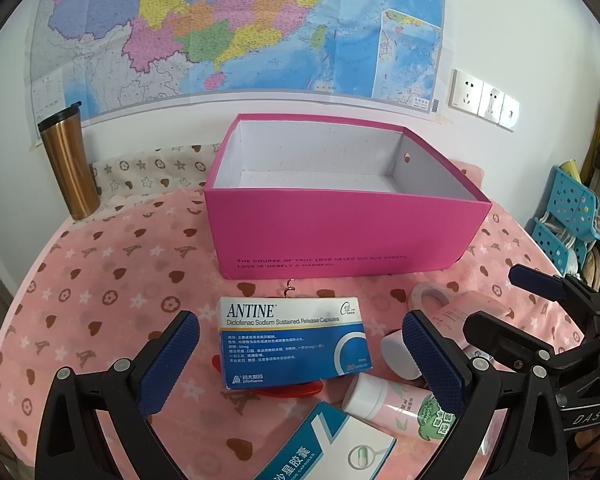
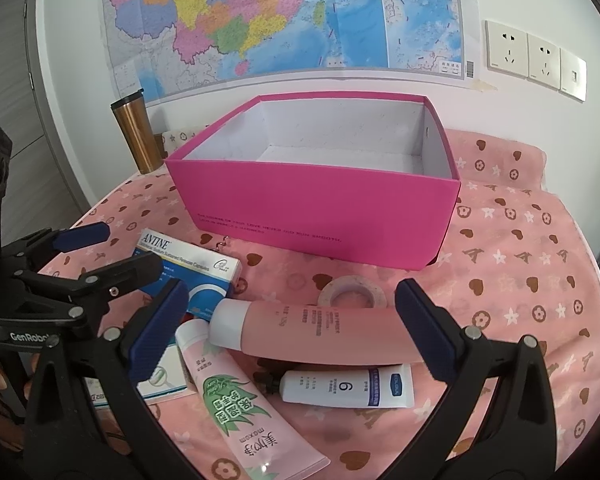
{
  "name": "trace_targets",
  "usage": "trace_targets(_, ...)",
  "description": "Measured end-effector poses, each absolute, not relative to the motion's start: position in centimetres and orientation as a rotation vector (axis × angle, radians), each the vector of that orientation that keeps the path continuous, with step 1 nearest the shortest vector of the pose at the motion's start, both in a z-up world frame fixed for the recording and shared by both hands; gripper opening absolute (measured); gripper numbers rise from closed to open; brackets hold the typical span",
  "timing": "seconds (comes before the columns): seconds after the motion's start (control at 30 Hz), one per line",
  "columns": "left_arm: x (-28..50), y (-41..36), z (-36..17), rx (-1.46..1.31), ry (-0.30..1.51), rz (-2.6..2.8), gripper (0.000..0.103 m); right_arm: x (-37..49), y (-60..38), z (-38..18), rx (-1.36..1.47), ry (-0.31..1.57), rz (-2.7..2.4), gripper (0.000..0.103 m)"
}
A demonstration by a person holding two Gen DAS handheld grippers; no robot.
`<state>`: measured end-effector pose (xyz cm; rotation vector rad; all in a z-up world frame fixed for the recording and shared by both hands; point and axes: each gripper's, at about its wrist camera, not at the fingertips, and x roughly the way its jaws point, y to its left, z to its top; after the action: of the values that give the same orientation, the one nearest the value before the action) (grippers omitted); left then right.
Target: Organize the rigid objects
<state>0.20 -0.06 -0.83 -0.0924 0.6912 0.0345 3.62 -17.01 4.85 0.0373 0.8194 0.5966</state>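
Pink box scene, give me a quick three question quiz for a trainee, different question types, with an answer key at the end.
1. True or false: the pink box already holds one of the items.
2. Multiple choice: what lies between the open fingers of the left gripper? A) the tape roll B) the ANTINE carton C) the copper tumbler
3. Fill in: the large pink tube lies across the front of the right gripper, and its white cap points toward the ______ side of the right wrist view.

Key: 1 false, the part of its inside that shows is bare. 2 B. 3 left.
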Motion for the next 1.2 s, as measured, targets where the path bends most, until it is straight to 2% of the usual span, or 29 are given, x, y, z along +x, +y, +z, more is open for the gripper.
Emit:
trace_targets(0.37,0.5,2.0,-1.5,-0.097,0.711,0.041,0.103,4.3,-16.0,4.2,0.053,0.856,0.678,0.103)
trace_targets(0.5,0.7,3.8,-2.2,-0.116,0.733,0.043,0.101,4.9,-14.7,3.5,0.051,0.896,0.747,0.095)
trace_targets(0.6,0.8,4.6,-2.8,-0.128,0.758,0.026,0.094,5.4,-13.4,3.0,0.04,0.927,0.789,0.087)
trace_targets(0.7,0.5,5.1,-3.4,-0.136,0.772,0.005,0.091,6.2,-12.1,2.5,0.046,0.955,0.835,0.079)
trace_targets(0.77,0.3,5.2,-3.6,-0.141,0.78,-0.017,0.084,6.6,-11.3,1.9,0.042,0.986,0.862,0.077)
trace_targets(0.9,0.3,5.2,-4.2,-0.157,0.801,-0.055,0.073,7.4,-9.9,1.1,0.043,1.032,0.911,0.066)
trace_targets(1.07,0.5,5.5,-4.6,-0.187,0.817,-0.086,0.054,8.1,-8.9,0.2,0.039,1.084,0.935,0.066)
trace_targets(1.2,0.6,5.6,-4.9,-0.215,0.83,-0.118,0.045,8.2,-8.4,-0.5,0.038,1.111,0.943,0.06)
